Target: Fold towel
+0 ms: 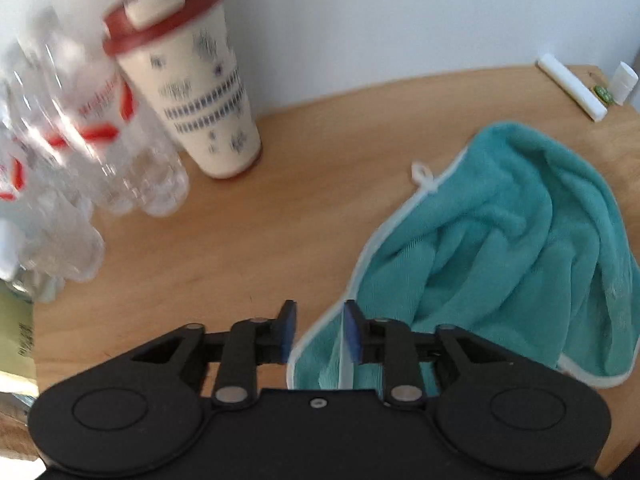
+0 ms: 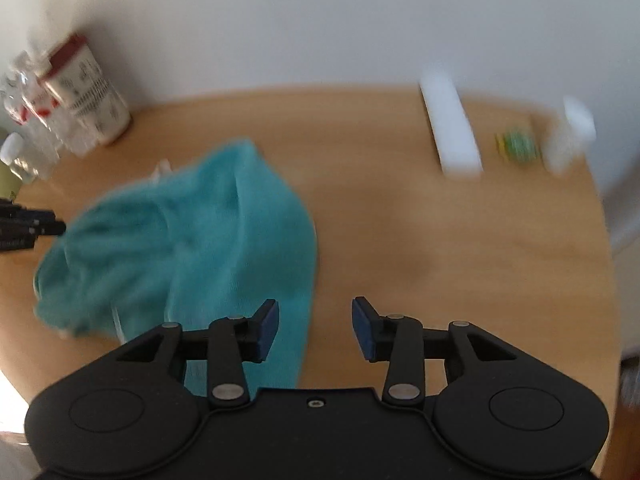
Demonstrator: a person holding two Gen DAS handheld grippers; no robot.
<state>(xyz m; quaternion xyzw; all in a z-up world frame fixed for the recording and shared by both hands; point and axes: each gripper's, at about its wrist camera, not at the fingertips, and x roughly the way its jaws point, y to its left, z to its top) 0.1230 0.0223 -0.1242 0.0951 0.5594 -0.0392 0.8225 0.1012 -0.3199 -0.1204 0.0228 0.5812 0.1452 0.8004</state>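
Note:
A teal towel (image 1: 500,248) with white trim and a small white loop lies crumpled on the wooden table (image 1: 260,208). My left gripper (image 1: 320,332) is open at the towel's near-left corner, and the white-trimmed edge runs between its blue pads. In the right wrist view the same towel (image 2: 200,240) lies bunched at the left. My right gripper (image 2: 316,332) is open wide at the towel's right edge; its left finger is over the cloth and its right finger over bare table (image 2: 440,248). The left gripper's tip (image 2: 36,228) shows at the towel's far-left side.
A cream cup with a red lid (image 1: 192,80) and clear plastic bottles (image 1: 80,140) stand at the back left. A white bar (image 2: 452,128), a small green item (image 2: 516,146) and a small white bottle (image 2: 568,136) sit at the back right, near the wall.

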